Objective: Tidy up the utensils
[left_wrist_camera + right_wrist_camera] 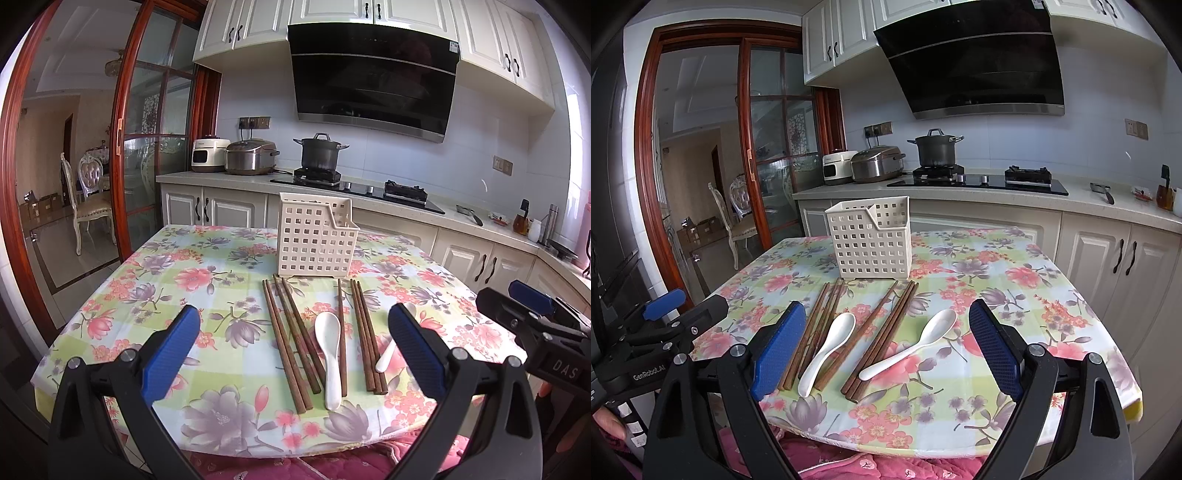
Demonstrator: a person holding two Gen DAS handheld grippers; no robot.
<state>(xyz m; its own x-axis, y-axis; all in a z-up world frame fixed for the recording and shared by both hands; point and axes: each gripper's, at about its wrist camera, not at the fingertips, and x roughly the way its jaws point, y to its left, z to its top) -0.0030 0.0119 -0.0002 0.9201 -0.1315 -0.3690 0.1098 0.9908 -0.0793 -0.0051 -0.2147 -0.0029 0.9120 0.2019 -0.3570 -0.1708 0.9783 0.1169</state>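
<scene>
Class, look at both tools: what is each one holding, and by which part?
Nothing. The left tool and right tool are both open and empty.

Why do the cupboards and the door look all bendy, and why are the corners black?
Both views are fisheye: in the left wrist view the door frame bows and the corners go black; in the right wrist view the cupboards lean. Daylight glare whitens the right edge of the left wrist view, and the range hood shines with reflections. The basket stays sharp.
</scene>
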